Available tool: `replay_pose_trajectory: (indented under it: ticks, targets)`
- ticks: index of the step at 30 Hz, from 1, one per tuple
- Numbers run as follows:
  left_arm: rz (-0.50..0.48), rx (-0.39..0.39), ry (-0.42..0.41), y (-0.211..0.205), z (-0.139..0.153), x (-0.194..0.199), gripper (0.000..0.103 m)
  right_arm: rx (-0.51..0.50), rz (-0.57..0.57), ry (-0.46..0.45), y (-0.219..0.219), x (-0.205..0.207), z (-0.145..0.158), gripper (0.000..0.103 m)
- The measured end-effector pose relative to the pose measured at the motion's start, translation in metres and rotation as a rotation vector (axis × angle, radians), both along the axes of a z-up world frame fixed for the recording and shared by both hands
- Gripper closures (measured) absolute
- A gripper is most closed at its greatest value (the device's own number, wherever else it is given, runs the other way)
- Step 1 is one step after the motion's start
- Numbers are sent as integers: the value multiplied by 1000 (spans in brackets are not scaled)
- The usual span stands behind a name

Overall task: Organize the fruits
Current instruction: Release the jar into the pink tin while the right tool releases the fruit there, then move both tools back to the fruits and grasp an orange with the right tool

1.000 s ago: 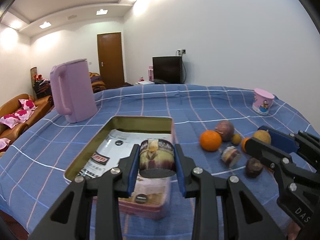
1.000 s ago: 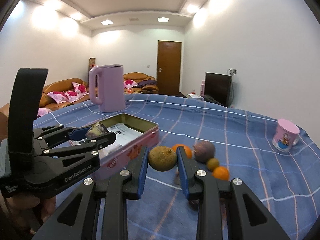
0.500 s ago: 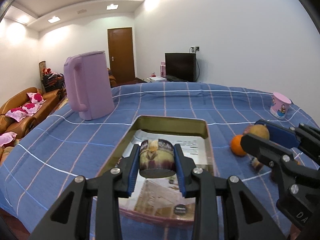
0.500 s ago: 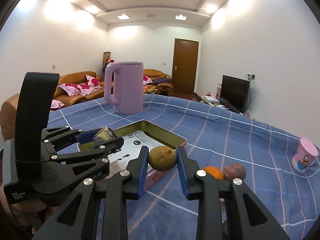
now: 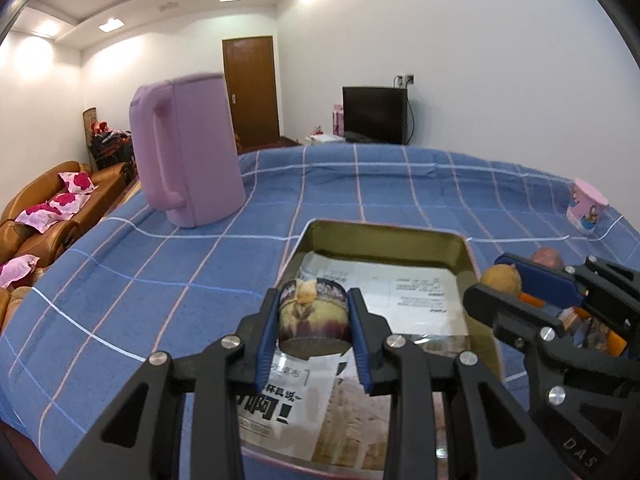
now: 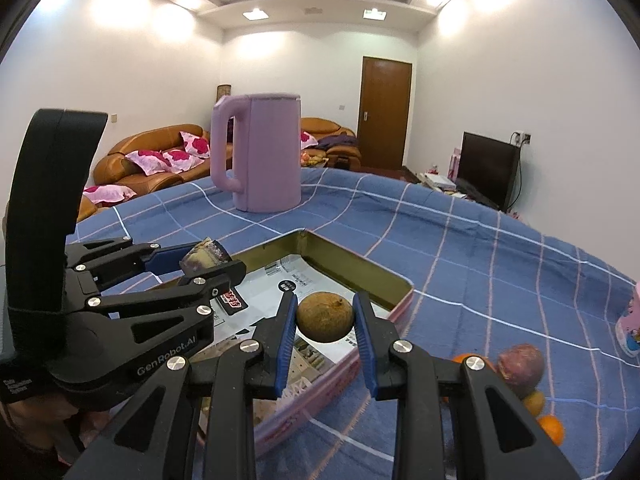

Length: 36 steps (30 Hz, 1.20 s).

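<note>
while my left hand-held gripper (image 5: 313,320) clenches a wrapped fruit (image 5: 313,316) and my right hand-held gripper (image 6: 325,320) a round brown fruit (image 6: 325,317) over the tin (image 6: 394,280), crowded releases could collide or roll the brown fruit out.

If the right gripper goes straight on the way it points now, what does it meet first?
Probably the paper lining inside the open tin box. The right gripper, shut on a round brown fruit, points down and forward over the box. Depth is unclear, so the far wall of the box is possible too.
</note>
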<state>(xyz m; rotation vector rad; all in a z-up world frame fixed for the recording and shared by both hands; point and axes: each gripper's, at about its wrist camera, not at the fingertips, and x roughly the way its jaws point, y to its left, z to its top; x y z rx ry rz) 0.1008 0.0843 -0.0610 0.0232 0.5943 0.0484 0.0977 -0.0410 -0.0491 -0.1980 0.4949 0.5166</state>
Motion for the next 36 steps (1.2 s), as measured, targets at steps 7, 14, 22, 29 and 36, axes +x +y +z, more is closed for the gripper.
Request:
replay_pose_trajectory:
  ticks: [7,14,22,29,36]
  targets:
    - [-15,-6,37,2,-4,8,68,-11,20,39,11,10,-7,72]
    - [-15,-14,80,3,-9,15,68,-38,28,83,16,17,-13,72]
    - [-10,-11,99,3,-12,18,68,-39,29,114,16,22,-15,72]
    - [14,4,82,4,-9,14,66,-43,35,126,17,24,-16,72]
    - [29,-12,39,6,-2,1,43,-15,6,86,5,17,-11,54]
